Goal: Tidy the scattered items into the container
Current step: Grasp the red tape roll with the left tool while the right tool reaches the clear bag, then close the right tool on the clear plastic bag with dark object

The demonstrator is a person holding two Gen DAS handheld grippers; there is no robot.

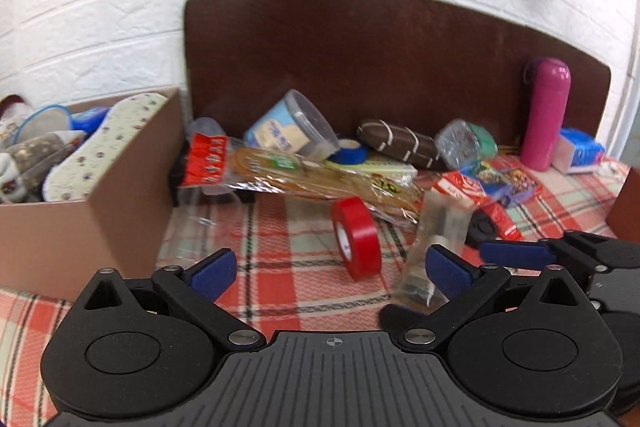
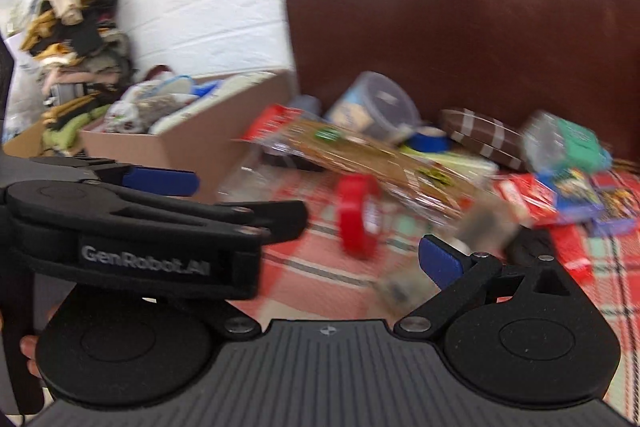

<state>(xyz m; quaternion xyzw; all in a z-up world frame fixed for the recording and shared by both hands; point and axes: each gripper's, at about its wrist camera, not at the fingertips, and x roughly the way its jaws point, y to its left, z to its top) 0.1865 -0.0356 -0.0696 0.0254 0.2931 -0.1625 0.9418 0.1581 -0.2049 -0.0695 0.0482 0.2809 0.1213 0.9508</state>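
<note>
Your left gripper [image 1: 330,269] hangs low over the plaid cloth [image 1: 280,267] with its jaws spread wide and nothing between them. Your right gripper [image 2: 348,259] sits just to its right, jaws also wide and empty; in the right wrist view the left gripper crosses in front and hides its left finger.

Just beyond your left fingertips, a red tape roll [image 1: 356,239] stands on edge on the cloth, and a small clear packet [image 1: 434,251] stands near the right blue pad [image 1: 446,269].

Farther back lies the scattered pile: a long clear packet of noodles [image 1: 320,177] with a red end, a tipped plastic tub [image 1: 292,127] leaning behind it, a blue tape roll [image 1: 350,153], a brown striped case [image 1: 400,145], and red and blue snack packs [image 1: 492,187] to the right. A pink bottle [image 1: 546,113] stands upright at the far right against the dark headboard [image 1: 380,47].

The cardboard box [image 1: 100,211] sits to the left of the pile, already holding a flowered slipper [image 1: 104,143] and other items too jumbled to tell apart.
</note>
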